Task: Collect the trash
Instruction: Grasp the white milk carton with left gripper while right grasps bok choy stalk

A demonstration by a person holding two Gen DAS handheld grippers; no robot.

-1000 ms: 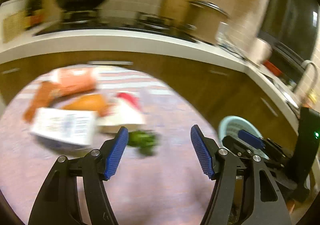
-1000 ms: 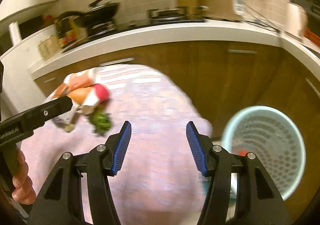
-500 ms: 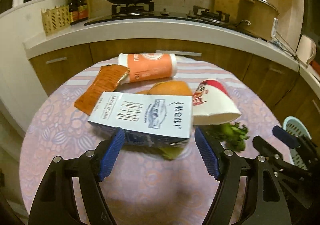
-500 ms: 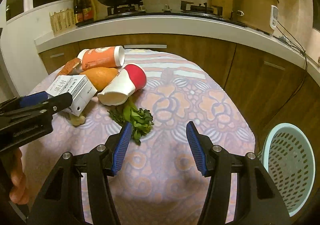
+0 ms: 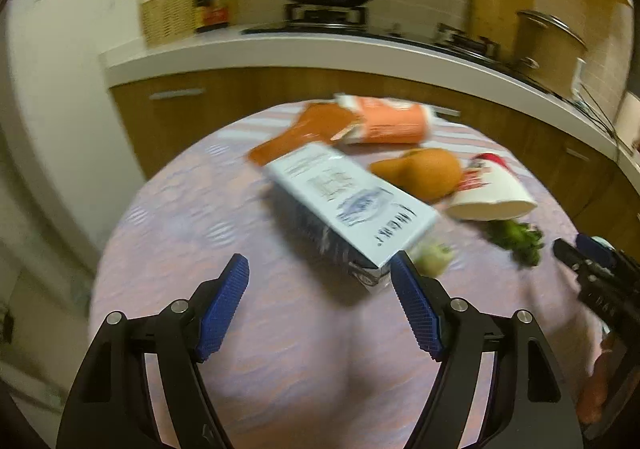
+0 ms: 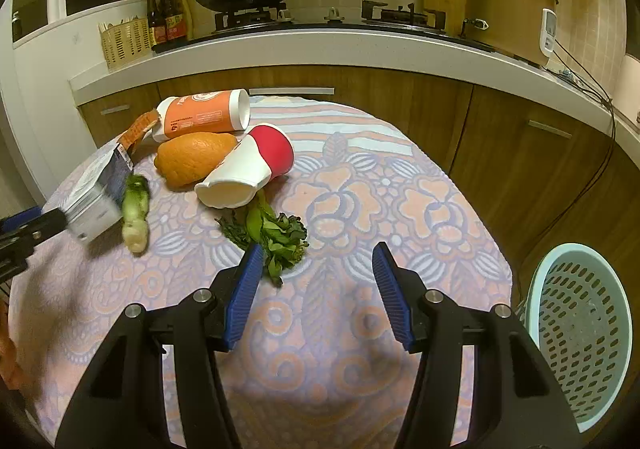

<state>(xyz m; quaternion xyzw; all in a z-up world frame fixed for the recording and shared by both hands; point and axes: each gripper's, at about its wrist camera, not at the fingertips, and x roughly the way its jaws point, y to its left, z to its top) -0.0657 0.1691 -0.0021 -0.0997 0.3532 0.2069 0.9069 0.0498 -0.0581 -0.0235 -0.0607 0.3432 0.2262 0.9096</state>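
Observation:
A white carton [image 5: 352, 205] lies slantwise on the round table [image 6: 400, 209], its near corner by the right finger of my open left gripper [image 5: 318, 269]. Nothing sits between those fingers. In the right wrist view the carton [image 6: 94, 197] is blurred and touches the left gripper's fingertip [image 6: 52, 217]. Beside it lie a pale vegetable stalk [image 6: 134, 209], an orange fruit [image 6: 192, 157], a tipped red and white paper cup [image 6: 252, 165], an orange canister [image 6: 200, 117] and an orange wrapper [image 6: 136, 129]. My right gripper [image 6: 317, 253] stands open, with leafy greens [image 6: 276, 237] at its left fingertip.
A pale blue mesh basket [image 6: 580, 329] stands on the floor to the right of the table. Wooden cabinets and a white counter [image 6: 360, 49] with a wok, a pot and bottles run behind the table. A person's fingers show at the left edge.
The left wrist view has swung left and moved closer to the carton. In the right wrist view the carton has shifted left and turned, uncovering the stalk. The right gripper has stayed still since half a second ago.

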